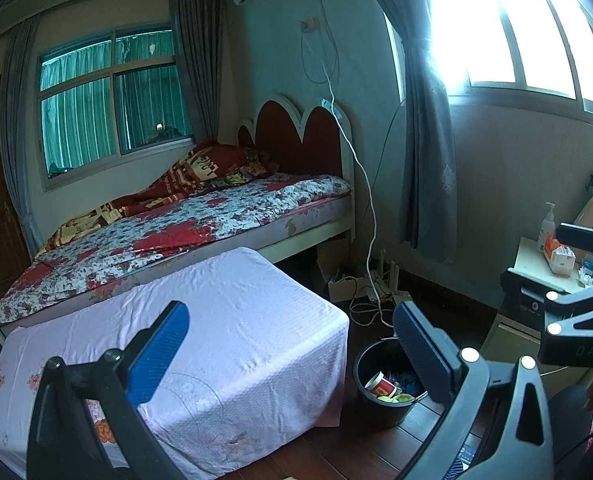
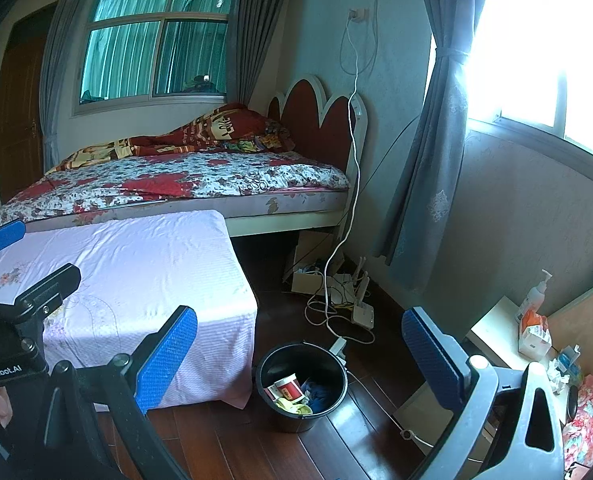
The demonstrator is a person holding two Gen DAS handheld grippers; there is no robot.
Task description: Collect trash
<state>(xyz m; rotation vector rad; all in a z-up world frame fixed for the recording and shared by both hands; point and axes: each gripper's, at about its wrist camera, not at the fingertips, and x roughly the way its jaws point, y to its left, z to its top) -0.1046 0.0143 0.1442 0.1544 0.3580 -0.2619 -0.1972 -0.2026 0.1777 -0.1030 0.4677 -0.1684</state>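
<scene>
A black bucket (image 2: 302, 386) stands on the dark wooden floor (image 2: 236, 448) in the lower middle of the right wrist view, just beside the corner of a low block draped in a pale pink sheet (image 2: 136, 280); in it lie a red-and-white cup (image 2: 286, 390) on its side, something yellow (image 2: 294, 406) and a dark blue cloth (image 2: 322, 396). In the left wrist view the same bucket (image 1: 370, 396) sits lower right of centre, partly behind a blue finger pad. The left gripper (image 1: 292, 344) is spread wide and holds nothing; the right gripper (image 2: 300, 346) likewise gapes empty above the bucket. Behind the pink block is a bed (image 2: 184, 180) with a flowered cover, and white cables (image 2: 336, 312) trail on the floor toward the wall. At the right edge a pale bedside table (image 2: 492, 332) carries a pump bottle (image 2: 532, 296) and an orange-and-white box (image 2: 534, 334)
</scene>
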